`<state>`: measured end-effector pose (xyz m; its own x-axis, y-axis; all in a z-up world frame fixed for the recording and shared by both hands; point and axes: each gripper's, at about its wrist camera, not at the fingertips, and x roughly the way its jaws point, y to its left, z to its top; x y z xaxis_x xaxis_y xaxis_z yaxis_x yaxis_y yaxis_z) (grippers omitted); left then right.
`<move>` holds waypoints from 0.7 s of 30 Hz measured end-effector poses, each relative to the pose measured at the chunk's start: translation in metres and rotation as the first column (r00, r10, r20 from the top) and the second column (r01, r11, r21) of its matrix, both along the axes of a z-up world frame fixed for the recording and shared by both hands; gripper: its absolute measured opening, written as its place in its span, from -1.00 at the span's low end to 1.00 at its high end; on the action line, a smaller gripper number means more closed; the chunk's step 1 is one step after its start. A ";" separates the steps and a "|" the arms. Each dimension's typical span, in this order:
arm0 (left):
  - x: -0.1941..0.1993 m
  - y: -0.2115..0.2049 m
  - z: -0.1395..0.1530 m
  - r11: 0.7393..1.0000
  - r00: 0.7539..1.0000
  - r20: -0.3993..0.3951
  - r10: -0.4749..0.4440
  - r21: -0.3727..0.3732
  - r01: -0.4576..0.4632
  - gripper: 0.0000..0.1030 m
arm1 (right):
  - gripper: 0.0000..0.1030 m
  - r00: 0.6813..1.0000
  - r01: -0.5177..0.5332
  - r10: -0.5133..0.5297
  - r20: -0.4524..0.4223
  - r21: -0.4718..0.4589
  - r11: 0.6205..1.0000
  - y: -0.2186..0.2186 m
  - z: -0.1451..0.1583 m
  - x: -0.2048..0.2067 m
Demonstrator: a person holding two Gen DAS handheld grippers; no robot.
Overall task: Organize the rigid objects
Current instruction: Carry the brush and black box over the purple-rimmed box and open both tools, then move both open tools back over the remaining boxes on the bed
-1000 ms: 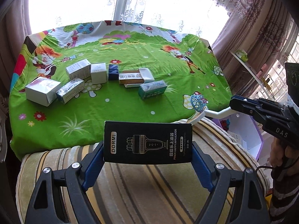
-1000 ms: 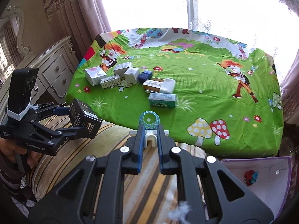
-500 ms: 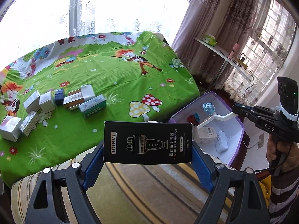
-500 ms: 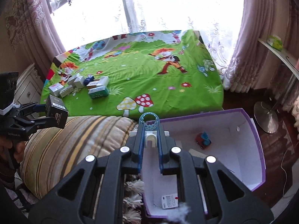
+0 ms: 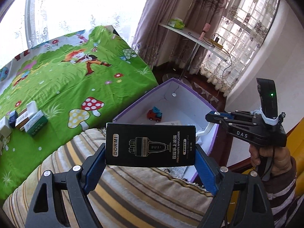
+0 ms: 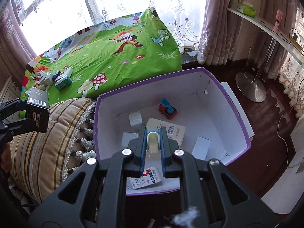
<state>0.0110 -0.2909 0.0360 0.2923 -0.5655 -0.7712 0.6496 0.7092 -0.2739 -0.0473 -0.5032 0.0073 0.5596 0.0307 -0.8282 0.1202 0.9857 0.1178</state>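
Observation:
My left gripper (image 5: 150, 152) is shut on a black DORMI box (image 5: 150, 145), gripped by its two ends above a striped cushion (image 5: 133, 190). The right wrist view shows that box (image 6: 37, 114) at the left edge, beside the purple bin. My right gripper (image 6: 152, 138) is shut on a white-handled tool (image 6: 152, 142), which hangs over the inside of the purple bin (image 6: 237, 117). In the left wrist view the right gripper (image 5: 210, 116) holds the tool (image 5: 206, 130) above the bin's (image 5: 167, 89) near side. The tool's head is hidden. A toy car (image 6: 168, 110) and several small boxes lie in the bin.
Several small boxes (image 5: 28, 119) remain on the table with the green cartoon cloth (image 6: 117, 57). A round metal stand base (image 6: 250, 87) and a white cable (image 6: 283, 133) sit on the dark floor right of the bin. A hand (image 5: 266, 152) holds the right gripper.
Both grippers have swung right, away from the table. The right one now hangs over the purple bin with its tool; the left one, still holding the black box, has come near the bin's edge.

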 end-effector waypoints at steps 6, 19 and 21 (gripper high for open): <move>-0.007 -0.021 -0.010 0.999 0.998 -0.045 -0.050 0.005 0.051 0.74 | -0.56 0.999 0.037 -0.037 -0.009 0.015 0.999 -0.011 0.000 -0.005; -0.002 0.035 -0.002 0.991 0.993 0.034 0.116 -0.073 -0.113 0.74 | -0.16 0.999 0.012 -0.013 0.042 0.011 1.000 0.000 0.013 -0.009; 0.000 0.048 -0.003 0.987 0.989 0.015 0.145 -0.075 -0.143 0.74 | -0.15 0.999 -0.006 0.006 0.047 0.016 1.000 0.006 0.015 -0.006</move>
